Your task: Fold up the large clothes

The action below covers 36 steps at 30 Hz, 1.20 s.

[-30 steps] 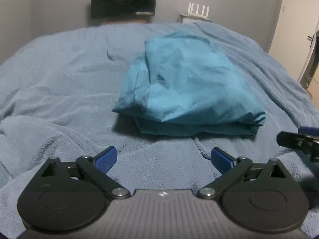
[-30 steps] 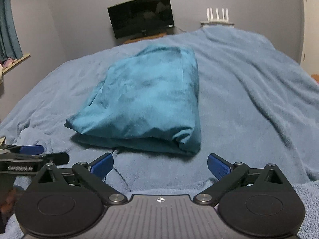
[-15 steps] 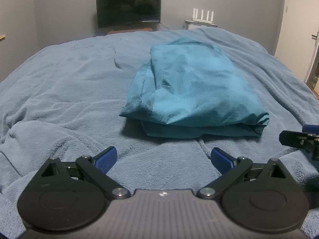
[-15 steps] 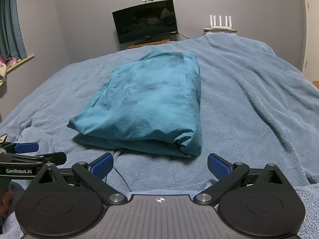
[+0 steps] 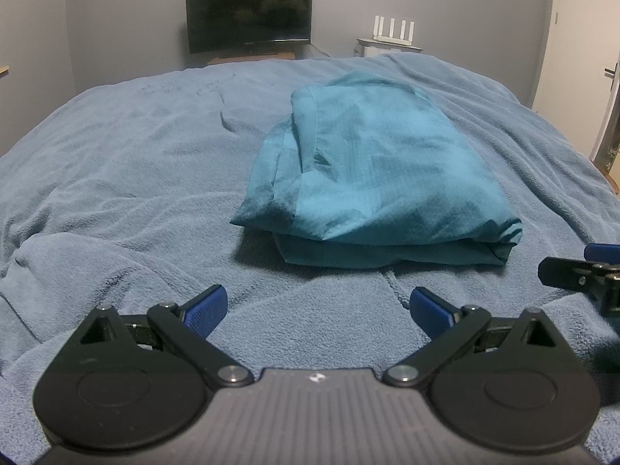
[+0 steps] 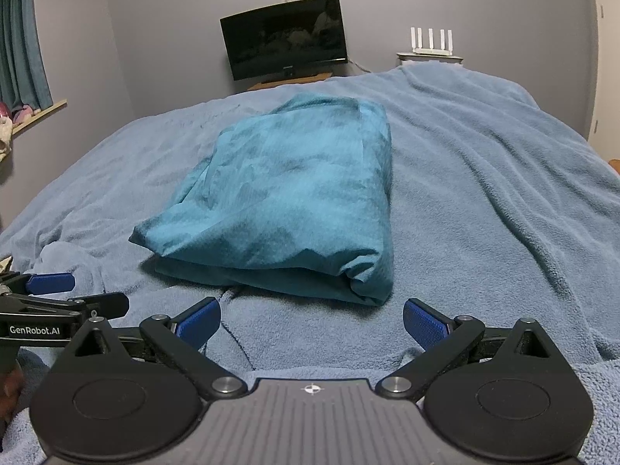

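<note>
We held the left gripper (image 5: pixel 317 308) and right gripper (image 6: pixel 312 319) with fingers spread wide, gripping nothing; the folded teal cotton garment (image 5: pixel 381 186) lay mid-frame on the blue fleece blanket (image 5: pixel 116 178), seemingly finished.

Both cameras tip upward: the monitor (image 5: pixel 249 13) and router (image 5: pixel 392 30) drop lower into view, sockets above the screen appear, and the folded teal cloth (image 5: pixel 381 182) slides further down the frame, the left gripper (image 5: pixel 317 309) and right gripper (image 6: pixel 312 319) backing off slightly
</note>
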### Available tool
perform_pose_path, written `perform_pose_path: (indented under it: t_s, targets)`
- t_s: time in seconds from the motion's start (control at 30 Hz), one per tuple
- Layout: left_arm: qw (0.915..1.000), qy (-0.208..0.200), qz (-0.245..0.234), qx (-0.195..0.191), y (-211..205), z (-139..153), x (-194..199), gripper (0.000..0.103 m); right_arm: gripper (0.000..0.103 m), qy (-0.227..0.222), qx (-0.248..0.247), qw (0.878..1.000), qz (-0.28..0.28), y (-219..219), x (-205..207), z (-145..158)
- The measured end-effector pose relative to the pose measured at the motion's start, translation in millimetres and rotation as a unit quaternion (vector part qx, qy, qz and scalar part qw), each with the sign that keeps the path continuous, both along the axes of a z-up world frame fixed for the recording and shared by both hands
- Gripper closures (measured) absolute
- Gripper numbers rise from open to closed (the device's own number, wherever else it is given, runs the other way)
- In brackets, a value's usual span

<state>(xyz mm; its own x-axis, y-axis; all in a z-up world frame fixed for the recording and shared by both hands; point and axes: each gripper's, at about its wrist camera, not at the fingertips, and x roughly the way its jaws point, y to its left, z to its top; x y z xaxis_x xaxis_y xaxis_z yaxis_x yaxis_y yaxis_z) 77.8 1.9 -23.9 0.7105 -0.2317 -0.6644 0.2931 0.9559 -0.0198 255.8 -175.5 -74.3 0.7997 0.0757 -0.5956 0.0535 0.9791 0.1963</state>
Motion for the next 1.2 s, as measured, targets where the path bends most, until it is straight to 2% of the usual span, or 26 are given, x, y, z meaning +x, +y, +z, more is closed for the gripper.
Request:
perform_pose_path:
  t_s: [1.2]
  targets:
    - [0.9999, 0.003, -0.009, 0.004, -3.3, -1.0, -0.1, 0.001, 0.001, 0.005, 0.003, 1.000, 0.002, 2.1, -1.8, -2.0]
